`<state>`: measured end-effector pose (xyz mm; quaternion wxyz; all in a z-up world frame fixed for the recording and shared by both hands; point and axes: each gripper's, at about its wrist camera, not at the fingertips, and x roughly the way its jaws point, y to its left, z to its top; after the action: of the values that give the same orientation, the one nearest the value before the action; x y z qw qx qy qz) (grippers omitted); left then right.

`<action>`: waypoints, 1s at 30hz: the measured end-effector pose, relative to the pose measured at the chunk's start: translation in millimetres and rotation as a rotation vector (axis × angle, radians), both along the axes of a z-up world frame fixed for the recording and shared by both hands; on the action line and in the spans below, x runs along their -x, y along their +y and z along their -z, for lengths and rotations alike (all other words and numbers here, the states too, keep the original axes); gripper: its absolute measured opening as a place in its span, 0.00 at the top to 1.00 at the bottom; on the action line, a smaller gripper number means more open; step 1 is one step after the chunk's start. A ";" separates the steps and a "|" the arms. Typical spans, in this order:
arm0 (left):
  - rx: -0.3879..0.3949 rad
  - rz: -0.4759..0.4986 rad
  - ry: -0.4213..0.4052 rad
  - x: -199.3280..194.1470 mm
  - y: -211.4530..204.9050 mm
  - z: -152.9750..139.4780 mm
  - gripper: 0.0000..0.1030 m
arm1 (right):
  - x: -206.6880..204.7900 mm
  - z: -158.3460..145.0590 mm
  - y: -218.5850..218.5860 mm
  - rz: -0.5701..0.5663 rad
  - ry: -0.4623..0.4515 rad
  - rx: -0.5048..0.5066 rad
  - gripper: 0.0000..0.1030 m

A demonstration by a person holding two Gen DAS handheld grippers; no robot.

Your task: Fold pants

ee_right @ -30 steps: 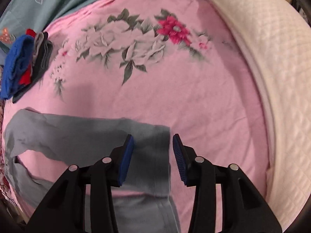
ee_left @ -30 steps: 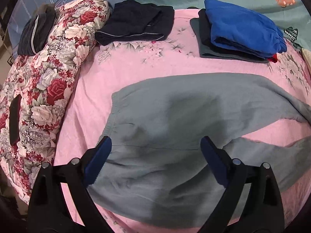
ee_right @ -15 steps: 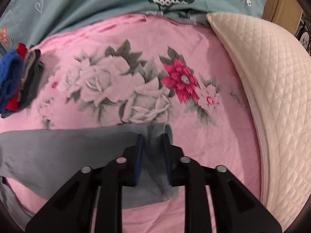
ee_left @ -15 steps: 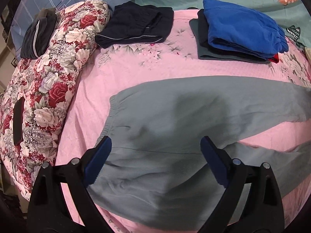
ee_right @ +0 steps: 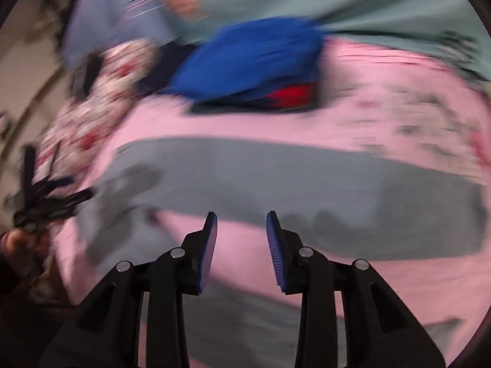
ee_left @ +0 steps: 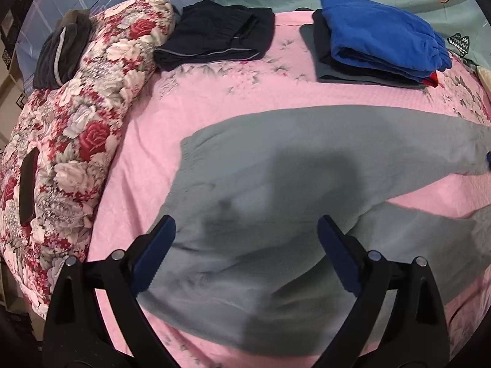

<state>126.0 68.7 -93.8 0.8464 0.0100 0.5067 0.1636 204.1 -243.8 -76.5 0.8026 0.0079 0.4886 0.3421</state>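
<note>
Grey pants (ee_left: pixel 276 184) lie spread on the pink bed sheet (ee_left: pixel 214 92), waistband at the left, both legs running to the right. My left gripper (ee_left: pixel 245 230) is wide open and empty, hovering over the seat of the pants. In the blurred right wrist view the far leg (ee_right: pixel 276 171) lies straight across and the near leg (ee_right: pixel 245 331) lies under the gripper. My right gripper (ee_right: pixel 241 230) is open and empty above the pink gap between the two legs. The left gripper (ee_right: pixel 52 196) shows at the left edge of that view.
A stack of folded clothes with a blue garment on top (ee_left: pixel 380 30) and a folded dark garment (ee_left: pixel 221 40) sit at the far side of the bed. A floral quilt roll (ee_left: pixel 76 128) with a dark garment (ee_left: pixel 61 52) on it lies along the left.
My right gripper closed on the end of the far leg, then let go and opened; it has swung left fast and now faces the middle of the pants. The left gripper has hardly moved.
</note>
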 end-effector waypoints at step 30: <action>0.080 0.026 0.052 57.8 46.8 42.2 0.08 | 124.1 19.6 -205.4 0.992 0.155 0.297 0.48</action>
<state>68.2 115.5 -136.1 0.8348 -0.0130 0.5345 0.1317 80.0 -449.2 -96.2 0.8221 0.1497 0.5274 -0.1535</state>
